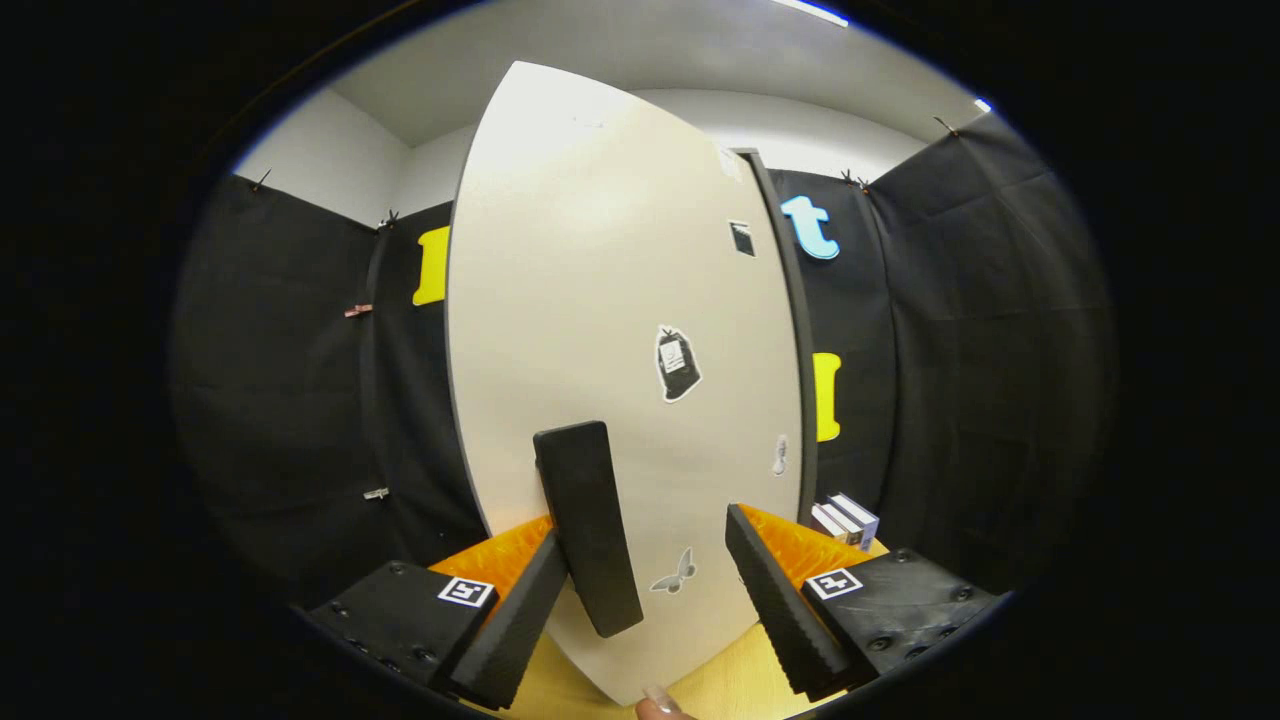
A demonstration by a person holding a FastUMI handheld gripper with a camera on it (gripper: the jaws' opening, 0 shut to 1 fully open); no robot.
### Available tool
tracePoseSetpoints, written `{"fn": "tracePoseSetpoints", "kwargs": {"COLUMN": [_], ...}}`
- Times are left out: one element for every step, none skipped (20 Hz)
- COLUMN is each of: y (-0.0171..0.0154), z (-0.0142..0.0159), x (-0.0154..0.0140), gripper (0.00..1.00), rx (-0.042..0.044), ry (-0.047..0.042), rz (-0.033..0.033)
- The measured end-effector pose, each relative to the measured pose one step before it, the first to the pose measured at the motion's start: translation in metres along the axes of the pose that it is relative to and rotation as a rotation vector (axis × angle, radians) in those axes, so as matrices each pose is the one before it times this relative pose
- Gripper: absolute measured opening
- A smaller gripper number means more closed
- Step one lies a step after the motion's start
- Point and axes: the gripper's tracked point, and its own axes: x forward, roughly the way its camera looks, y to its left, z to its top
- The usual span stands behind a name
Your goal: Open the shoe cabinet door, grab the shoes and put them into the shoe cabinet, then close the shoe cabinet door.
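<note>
- The shoe cabinet [610, 300] fills the centre of the frame as a tall, pale cream panel, its door face turned to the camera and closed, so what is inside cannot be seen.
- A dark oblong handle [588, 527] stands out from the lower centre of the door, slightly tilted.
- The gripper [647, 590] is spread wide, grasping nothing; the left finger's tip lies just beside the handle's lower left edge, possibly touching it, while the right finger is well apart from the handle at lower right.
- A dark strip [790, 330] runs down the cabinet's right edge; whether it is the side wall or a frame is hard to tell.
- Stickers on the door: a dark bag-shaped sticker [677, 363] at centre right with a small label too small to read, a small dark square sticker [742, 238] above it, a pale butterfly sticker [673, 574] between the fingers, and a faint small one [780, 454] near the right edge.
- Small white boxes [846, 519] sit at lower right beyond the right finger, partly hidden by it; any print is illegible.
- A fingertip [660, 705] is cut off at the bottom centre, over the yellow wooden surface [730, 685].
</note>
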Motion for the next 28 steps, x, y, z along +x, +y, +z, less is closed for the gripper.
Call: {"fn": "tracePoseSetpoints", "kwargs": {"y": [0.01088,0.01074,0.01178,0.01178,0.00946,0.00387,0.00255,0.00176,0.00306,0.00340,0.00147,0.00070,0.00039,0.00817,0.00062,0.00023,0.00040,0.00059,0.00055,0.00030,0.00067,0.00167,0.00491,0.00223,-0.01208,-0.00510,-0.00486,-0.00258], "z": [-0.00074,0.00002,-0.00038,-0.00069,0.00051,0.00106,0.00054,-0.00016,0.00102,0.00038,-0.00005,-0.00062,-0.00082,0.00178,0.00035,0.00031,0.00092,0.00059,0.00118,0.00182,0.00136,0.00114,0.00190,0.00241,-0.00178,-0.00125,-0.00173,-0.00196], "x": [0.00795,0.00791,0.00854,0.00678,0.00416,0.00312,0.00000,-0.00208,-0.00049,0.00089,-0.00030,-0.00083,-0.00056,0.00389,-0.00232,-0.00183,-0.00260,-0.00376,-0.00329,-0.00287,-0.00241,-0.00107,-0.00208,-0.00148,-0.00877,0.00142,-0.00007,-0.00047], "gripper": [0.98,0.98,0.98,0.98,0.98,0.98,0.98,0.97,0.97,0.96,0.96,0.96,0.96,0.96,0.96,0.96,0.96,0.96,0.96,0.96,0.96,0.96,0.96,0.96,0.96,0.97,0.97,0.97], "rx": [-0.00929,-0.01486,-0.01542,-0.01502,-0.01238,-0.00812,-0.00366,-0.00155,0.00099,0.00068,-0.00210,-0.00102,-0.00111,0.00016,-0.00092,-0.00082,0.00009,0.00154,0.00300,0.00322,0.00345,0.00805,0.01844,0.01763,0.00652,-0.00184,-0.00573,-0.00314], "ry": [0.00223,0.00167,0.00289,0.00539,0.00212,-0.00108,-0.00400,-0.00598,-0.00480,-0.00302,-0.00291,0.00007,0.00066,0.00011,-0.00119,-0.00049,-0.00094,-0.00247,-0.00183,-0.00281,-0.00471,-0.00617,-0.01152,-0.01044,-0.00734,0.00078,0.00732,0.00636], "rz": [0.01341,0.01213,0.01516,0.01272,0.00974,0.00528,0.00494,0.00181,0.00020,-0.00255,-0.00879,-0.00646,-0.00644,-0.00692,-0.00615,-0.00407,-0.00290,-0.00070,-0.00091,0.00065,0.00097,0.00878,0.02474,0.01299,-0.00842,-0.01820,-0.01519,-0.00527]}}
